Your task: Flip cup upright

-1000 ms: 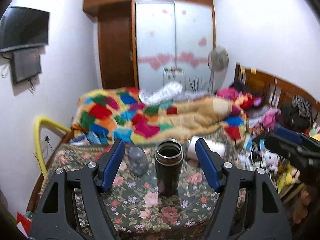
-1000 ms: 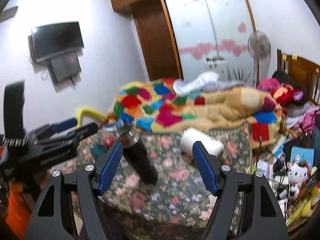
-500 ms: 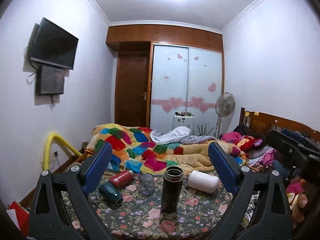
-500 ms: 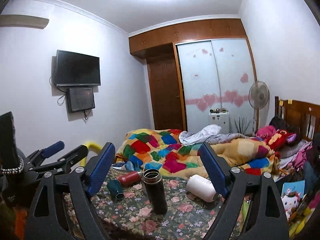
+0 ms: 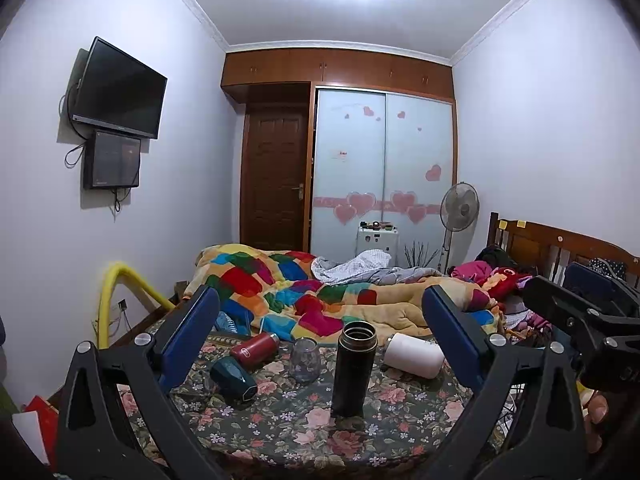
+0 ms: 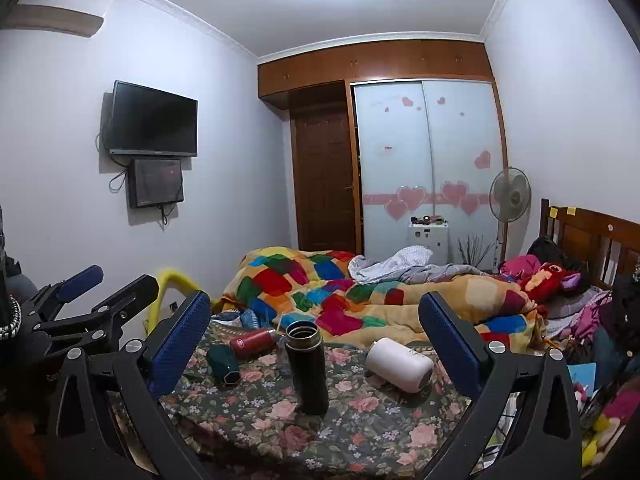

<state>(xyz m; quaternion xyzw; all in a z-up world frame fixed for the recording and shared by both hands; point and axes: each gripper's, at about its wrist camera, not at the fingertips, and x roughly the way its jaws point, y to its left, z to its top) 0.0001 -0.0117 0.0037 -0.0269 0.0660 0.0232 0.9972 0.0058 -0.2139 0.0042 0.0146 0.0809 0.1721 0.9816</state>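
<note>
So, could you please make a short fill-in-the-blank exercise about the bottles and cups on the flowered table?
1. The black flask stands ____ with its mouth open to the ceiling.
2. The white bottle lies on its ____.
3. The red bottle lies beside the dark ____ cup.
4. Both the left tongs and the right tongs are ____, holding nothing.

Missing words: upright; side; green; open
</note>
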